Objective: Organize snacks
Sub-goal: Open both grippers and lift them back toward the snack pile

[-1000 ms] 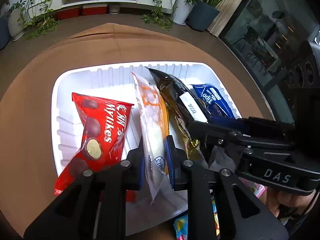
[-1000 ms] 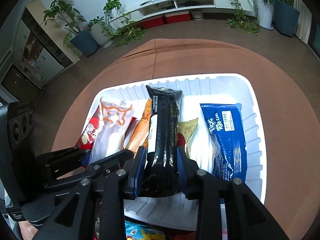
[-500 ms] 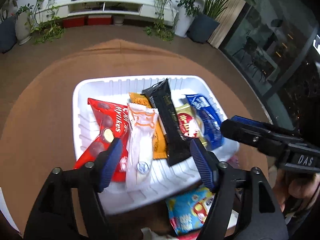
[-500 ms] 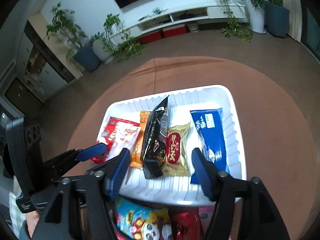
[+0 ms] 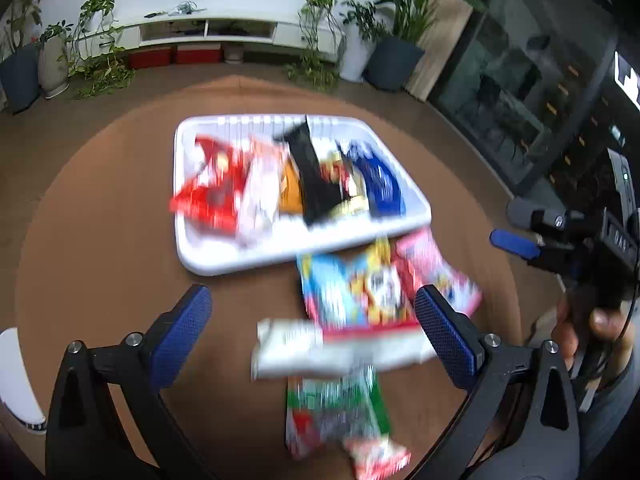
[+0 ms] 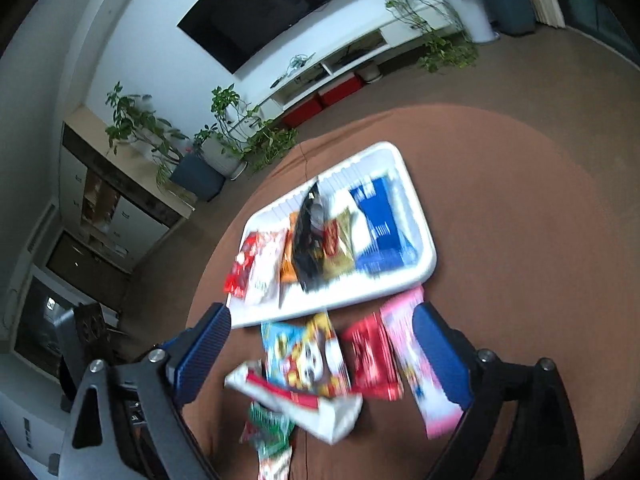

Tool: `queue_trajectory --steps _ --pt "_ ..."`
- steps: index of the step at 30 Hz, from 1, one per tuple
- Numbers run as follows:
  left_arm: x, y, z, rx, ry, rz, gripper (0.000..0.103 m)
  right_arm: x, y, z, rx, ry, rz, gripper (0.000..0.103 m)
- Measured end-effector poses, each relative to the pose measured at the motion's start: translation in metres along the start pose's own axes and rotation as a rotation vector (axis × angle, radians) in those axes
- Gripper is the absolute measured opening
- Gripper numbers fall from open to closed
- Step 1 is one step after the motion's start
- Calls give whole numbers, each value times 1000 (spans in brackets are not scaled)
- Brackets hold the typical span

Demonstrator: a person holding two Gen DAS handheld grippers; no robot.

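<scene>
On the brown round table [image 5: 100,208], in the left wrist view, a white tray [image 5: 224,256] lies with its long side running left to right, its right end tilted nearer the camera. Six packets lie side by side in it, long axes running from the far rim toward the near rim: a red bag [image 5: 208,188] at the left, a white packet [image 5: 260,192], an orange packet [image 5: 290,188], a black packet [image 5: 316,176] leaning a little to the left at its far end, a gold packet [image 5: 348,188] and a blue packet [image 5: 380,180] at the right. Just in front of the tray, loose on the table, lie a blue cartoon bag [image 5: 352,292], a pink packet [image 5: 440,276], a white wrapper [image 5: 304,348] lying crosswise, and a green packet [image 5: 336,412] nearest the camera. The picture is blurred. The left gripper [image 5: 316,336] is above the loose packets, its jaws opening wide with nothing held between them. At the right edge a hand [image 5: 592,328] holds the right gripper [image 5: 516,242].

In the right wrist view, the tray [image 6: 424,240] runs diagonally, its far end toward upper right; the packets in it point from far rim to near rim, with the blue packet [image 6: 380,224] at the right and the red bag [image 6: 240,268] at the left. In front lie the cartoon bag [image 6: 304,356], a red packet [image 6: 372,356], the pink packet [image 6: 416,356], the white wrapper [image 6: 304,404] and the green packet [image 6: 268,428]. The right gripper [image 6: 320,356] is above them, jaws opening, gripping nothing.
</scene>
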State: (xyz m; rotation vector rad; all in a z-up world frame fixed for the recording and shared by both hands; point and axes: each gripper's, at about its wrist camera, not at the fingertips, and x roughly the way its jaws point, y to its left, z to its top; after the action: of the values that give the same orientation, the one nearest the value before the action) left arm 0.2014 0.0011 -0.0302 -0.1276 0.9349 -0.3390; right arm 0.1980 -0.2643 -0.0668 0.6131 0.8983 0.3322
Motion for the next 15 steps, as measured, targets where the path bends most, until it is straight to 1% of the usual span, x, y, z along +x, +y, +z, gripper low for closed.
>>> queue_trajectory --steps 2,4,6,9,12,15 --pt "-7 -2 -23 -3 5 -1 103 -8 -6 -19 25 9 14 95" --pt "-8 -3 -43 -10 31 -12 103 -14 -12 -38 37 16 19 95" --pt "-11 -5 -63 -23 52 -13 103 -17 -13 -56 35 22 3 95" --pt "-15 -6 -92 -76 59 -52 103 -21 -13 -79 32 23 -24 95" --pt "-21 -2 -109 -112 56 -39 103 -17 0 -100 -15 52 -68 95" --pt "-32 5 -117 -128 45 -39 103 -8 23 -116 -97 82 -76 95"
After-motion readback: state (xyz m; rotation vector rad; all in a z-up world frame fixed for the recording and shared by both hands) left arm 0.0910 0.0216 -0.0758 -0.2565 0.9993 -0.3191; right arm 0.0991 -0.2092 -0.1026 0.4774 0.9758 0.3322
